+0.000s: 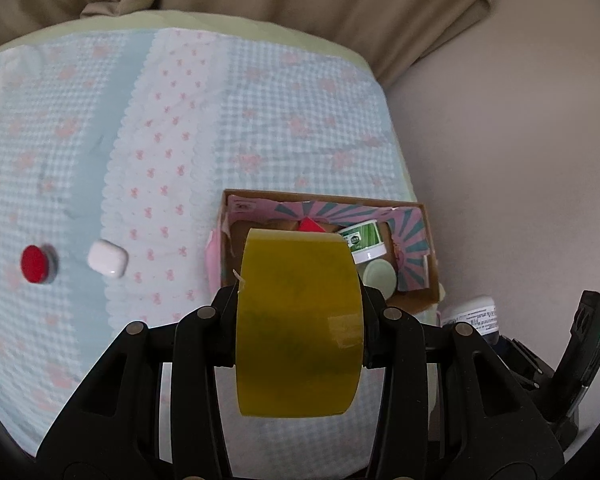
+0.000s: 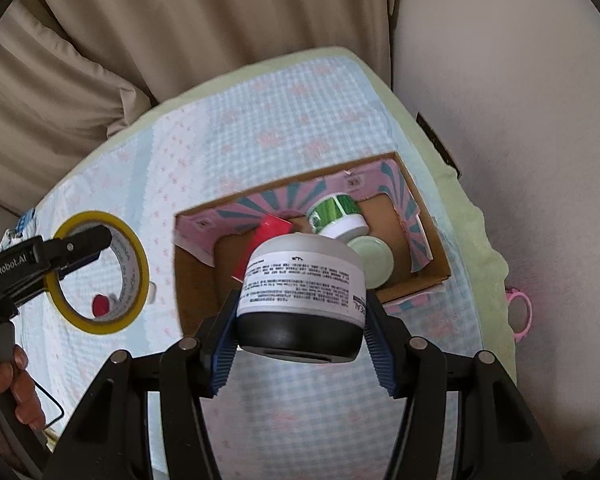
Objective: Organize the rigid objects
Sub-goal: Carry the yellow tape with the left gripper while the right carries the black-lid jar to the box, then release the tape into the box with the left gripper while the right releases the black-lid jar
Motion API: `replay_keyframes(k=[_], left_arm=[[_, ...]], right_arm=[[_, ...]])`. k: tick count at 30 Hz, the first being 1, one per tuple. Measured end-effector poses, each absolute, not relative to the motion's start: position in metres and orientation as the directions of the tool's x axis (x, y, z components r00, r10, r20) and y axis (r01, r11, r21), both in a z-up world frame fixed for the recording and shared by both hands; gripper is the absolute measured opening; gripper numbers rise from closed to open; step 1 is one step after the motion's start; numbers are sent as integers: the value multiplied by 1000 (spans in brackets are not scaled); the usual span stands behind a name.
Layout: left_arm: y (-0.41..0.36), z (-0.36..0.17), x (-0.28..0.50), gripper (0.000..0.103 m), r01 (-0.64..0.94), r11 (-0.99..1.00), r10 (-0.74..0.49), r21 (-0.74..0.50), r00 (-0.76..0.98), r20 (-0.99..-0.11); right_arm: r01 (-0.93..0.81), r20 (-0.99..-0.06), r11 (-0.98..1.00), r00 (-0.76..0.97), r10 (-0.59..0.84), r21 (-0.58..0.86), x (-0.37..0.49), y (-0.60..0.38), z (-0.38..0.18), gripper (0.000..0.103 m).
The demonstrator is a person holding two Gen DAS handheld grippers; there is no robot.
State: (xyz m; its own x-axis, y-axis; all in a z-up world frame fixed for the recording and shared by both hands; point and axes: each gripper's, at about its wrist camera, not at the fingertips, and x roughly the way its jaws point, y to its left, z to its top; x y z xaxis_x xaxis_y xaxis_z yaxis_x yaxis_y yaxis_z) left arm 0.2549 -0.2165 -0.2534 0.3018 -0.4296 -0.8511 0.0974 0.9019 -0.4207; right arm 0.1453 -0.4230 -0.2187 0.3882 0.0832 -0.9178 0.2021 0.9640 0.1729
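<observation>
My left gripper (image 1: 300, 320) is shut on a yellow tape roll (image 1: 298, 320) and holds it in front of the cardboard box (image 1: 430, 264). The tape roll also shows in the right wrist view (image 2: 100, 272), left of the box (image 2: 188, 280). My right gripper (image 2: 302, 320) is shut on a white jar with a black lid (image 2: 300, 296), held over the box's near side. Inside the box lie a green-labelled jar (image 2: 336, 214), a pale green lid (image 2: 374, 258) and a red item (image 2: 270, 228).
A white earbud case (image 1: 108, 258) and a red round cap (image 1: 36, 264) lie on the blue checked cloth (image 1: 280, 128) at the left. A pink ring (image 2: 520, 312) hangs off the right edge. Beige cushions stand behind.
</observation>
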Motion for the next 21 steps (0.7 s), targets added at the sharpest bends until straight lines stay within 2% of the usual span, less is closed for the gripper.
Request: replay_keyframes(k=[8,15,21], left_arm=[[-249,-299,282,37,55,925,-377,-376,257,-890],[-269,-333,307,37,91,952,-307,-294,216,-927],[-282,-345,317,37,175,956,-266,-236,180,-947]], right_arm=[[139,-937,972,320,138,191,168,-442,-268,53],[121,-946,969,273,176,216,183,-445,-311,53],[110,-947,966,254,199,232,190,-440,-326,54]])
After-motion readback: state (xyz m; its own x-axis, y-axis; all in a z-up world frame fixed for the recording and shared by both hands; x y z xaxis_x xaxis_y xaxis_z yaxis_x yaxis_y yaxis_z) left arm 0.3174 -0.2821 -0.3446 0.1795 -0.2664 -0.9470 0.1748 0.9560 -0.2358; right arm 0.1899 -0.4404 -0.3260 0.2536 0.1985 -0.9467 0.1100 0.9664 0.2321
